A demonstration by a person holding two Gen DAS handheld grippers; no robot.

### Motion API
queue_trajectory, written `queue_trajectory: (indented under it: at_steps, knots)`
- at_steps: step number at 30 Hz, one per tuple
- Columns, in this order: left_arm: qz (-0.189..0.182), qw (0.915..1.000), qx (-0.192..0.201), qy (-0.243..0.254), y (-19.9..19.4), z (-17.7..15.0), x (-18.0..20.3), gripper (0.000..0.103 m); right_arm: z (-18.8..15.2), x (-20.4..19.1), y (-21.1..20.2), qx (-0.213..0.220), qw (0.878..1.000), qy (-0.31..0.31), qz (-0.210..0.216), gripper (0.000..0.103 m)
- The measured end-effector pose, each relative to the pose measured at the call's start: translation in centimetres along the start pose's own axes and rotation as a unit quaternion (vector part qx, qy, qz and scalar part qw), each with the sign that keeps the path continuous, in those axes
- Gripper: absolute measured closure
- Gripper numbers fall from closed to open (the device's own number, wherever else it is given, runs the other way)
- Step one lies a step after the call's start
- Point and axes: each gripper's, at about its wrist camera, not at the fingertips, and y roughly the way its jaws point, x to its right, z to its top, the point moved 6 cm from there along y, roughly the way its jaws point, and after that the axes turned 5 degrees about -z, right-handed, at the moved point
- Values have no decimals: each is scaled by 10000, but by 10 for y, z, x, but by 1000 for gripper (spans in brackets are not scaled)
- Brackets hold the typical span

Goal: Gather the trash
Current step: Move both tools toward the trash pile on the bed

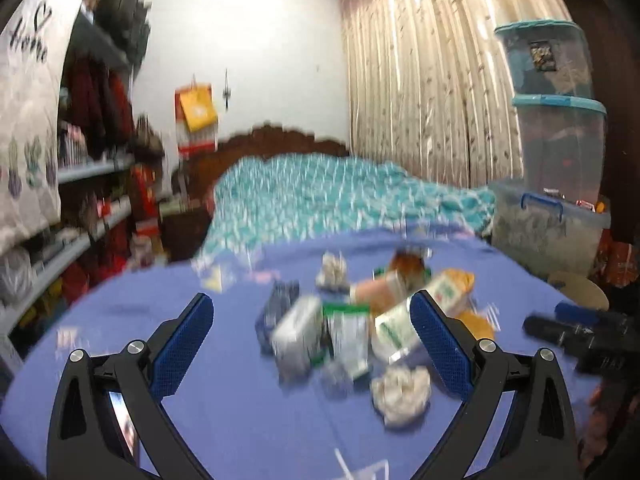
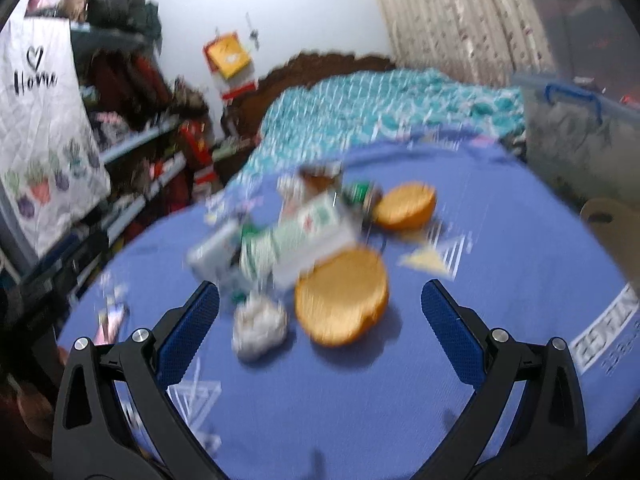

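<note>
— How do your claws stand?

— My left gripper (image 1: 312, 336) has its jaws spread wide with nothing between the pads. My right gripper (image 2: 320, 320) is just as wide and just as empty. Both hang over the purple tablecloth (image 1: 224, 412).

— Where is the trash?

— In a loose heap at the middle of both views, all of it blurred. In the left wrist view a crumpled white paper ball (image 1: 401, 395) lies lowest, just inside my right-hand pad. Above it sit a grey-white carton (image 1: 298, 330) and a green-and-white box (image 1: 416, 312). A brown bottle (image 1: 408, 265) stands at the back of the heap.

— And from the right wrist?

— A round orange peel (image 2: 341, 297) lies at centre frame, between my pads. The paper ball touches or nearly touches its left side; I cannot tell which. A second orange piece (image 2: 406, 205) sits higher, right of the boxes.

— Anything else?

— My right gripper shows dark at the right edge of the left view.
</note>
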Motion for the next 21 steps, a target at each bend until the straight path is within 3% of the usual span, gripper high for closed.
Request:
queue_trajectory:
  at_steps: [5, 8, 13, 21]
  knots:
    - [-122, 9997, 14, -232, 8, 7, 0, 9, 22, -5, -14, 416, 9982, 363, 217, 3]
    - [-263, 9981, -165, -527, 13, -3, -6, 9, 3, -12, -9, 232, 9978, 506, 365, 3]
    - [-317, 9942, -459, -920, 23, -17, -17, 9, -30, -18, 9, -424, 9914, 925, 822, 3]
    - [-150, 9937, -644, -901, 27, -27, -27, 9, -45, -29, 19, -732, 9877, 940, 1010, 3]
